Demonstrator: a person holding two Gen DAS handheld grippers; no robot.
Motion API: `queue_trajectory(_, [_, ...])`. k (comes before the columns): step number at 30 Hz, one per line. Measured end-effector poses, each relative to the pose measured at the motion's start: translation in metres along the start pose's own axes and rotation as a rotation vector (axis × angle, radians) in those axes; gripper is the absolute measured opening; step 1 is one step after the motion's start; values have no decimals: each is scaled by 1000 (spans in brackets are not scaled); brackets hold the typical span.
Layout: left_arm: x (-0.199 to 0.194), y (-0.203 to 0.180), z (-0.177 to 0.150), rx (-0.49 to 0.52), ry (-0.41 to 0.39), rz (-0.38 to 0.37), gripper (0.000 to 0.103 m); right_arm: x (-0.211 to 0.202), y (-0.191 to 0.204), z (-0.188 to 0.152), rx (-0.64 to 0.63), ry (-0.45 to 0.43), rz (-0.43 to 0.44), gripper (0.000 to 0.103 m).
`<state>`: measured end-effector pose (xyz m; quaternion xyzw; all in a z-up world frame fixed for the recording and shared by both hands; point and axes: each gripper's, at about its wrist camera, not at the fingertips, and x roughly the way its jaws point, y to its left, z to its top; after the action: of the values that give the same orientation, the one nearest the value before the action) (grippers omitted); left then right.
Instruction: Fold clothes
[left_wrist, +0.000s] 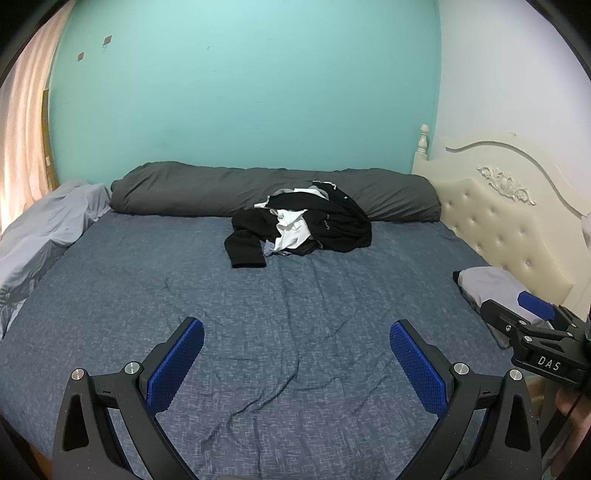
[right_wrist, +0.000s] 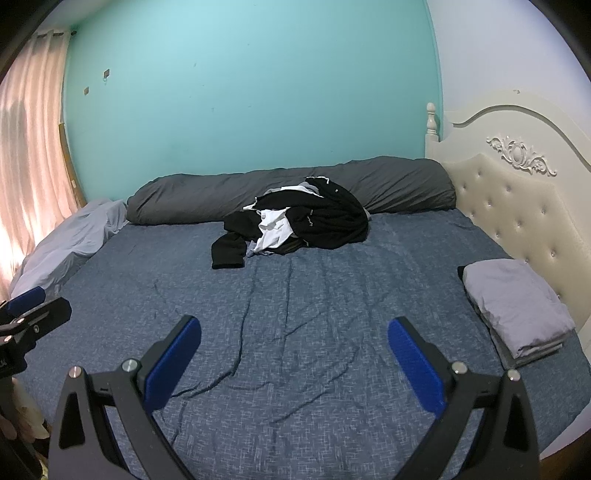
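Observation:
A heap of black and white clothes (left_wrist: 301, 225) (right_wrist: 295, 225) lies crumpled at the far middle of the bed, against a long grey bolster. A folded grey garment (right_wrist: 513, 306) (left_wrist: 487, 286) rests flat at the right, beside the headboard. My left gripper (left_wrist: 295, 328) hovers open over the near part of the blue sheet, nothing between its blue pads. My right gripper (right_wrist: 293, 326) is open too and empty, likewise far short of the heap. Each gripper shows at the edge of the other's view.
The blue patterned sheet (left_wrist: 258, 302) is wrinkled down the middle. A grey bolster (left_wrist: 221, 192) runs along the teal wall. A rumpled pale grey blanket (left_wrist: 48, 229) lies at the left by the curtain. The cream tufted headboard (right_wrist: 517, 199) bounds the right side.

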<state>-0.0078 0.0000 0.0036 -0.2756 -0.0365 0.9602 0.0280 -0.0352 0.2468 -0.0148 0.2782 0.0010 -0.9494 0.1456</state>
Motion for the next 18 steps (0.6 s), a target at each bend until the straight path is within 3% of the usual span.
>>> queue_trajectory(18, [2, -2, -6, 1, -3, 9, 103, 5, -2, 0, -4, 5, 5, 102])
